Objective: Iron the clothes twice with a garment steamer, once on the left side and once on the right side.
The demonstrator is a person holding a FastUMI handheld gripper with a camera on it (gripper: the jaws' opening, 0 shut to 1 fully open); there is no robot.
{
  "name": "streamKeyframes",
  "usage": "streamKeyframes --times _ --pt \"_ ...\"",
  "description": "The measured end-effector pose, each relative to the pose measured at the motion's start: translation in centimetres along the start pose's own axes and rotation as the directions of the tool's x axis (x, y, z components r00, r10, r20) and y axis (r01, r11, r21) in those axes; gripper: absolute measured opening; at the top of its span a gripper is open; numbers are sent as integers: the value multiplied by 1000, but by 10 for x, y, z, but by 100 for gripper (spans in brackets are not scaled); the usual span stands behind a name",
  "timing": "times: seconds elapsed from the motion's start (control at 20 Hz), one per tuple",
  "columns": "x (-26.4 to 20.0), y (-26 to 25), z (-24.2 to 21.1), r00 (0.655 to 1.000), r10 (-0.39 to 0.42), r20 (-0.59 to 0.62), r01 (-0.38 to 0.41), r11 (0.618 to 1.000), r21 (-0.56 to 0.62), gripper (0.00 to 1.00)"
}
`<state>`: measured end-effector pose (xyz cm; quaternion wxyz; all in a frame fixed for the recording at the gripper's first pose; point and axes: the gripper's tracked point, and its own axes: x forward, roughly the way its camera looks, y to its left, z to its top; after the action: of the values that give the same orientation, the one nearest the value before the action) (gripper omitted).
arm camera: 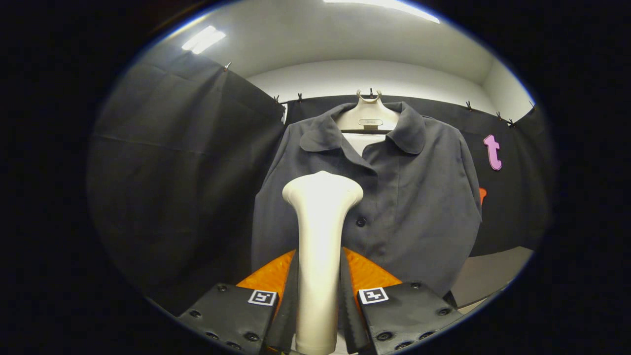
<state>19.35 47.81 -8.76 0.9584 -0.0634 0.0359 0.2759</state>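
The gripper (319, 301) points forward and slightly upward, its jaws closed tight on the cream steamer (319, 231) handle, one finger pressing each side.

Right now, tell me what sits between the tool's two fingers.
In the gripper view, the white garment steamer stands upright between the tool's fingers, both pressing its handle. Its head is in front of the dark shirt.
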Motion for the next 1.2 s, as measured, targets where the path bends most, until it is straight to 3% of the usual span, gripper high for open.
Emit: streamKeyframes --times 1.2 --pt "-31 22 -117 977 57 -205 -57 998 7 47"
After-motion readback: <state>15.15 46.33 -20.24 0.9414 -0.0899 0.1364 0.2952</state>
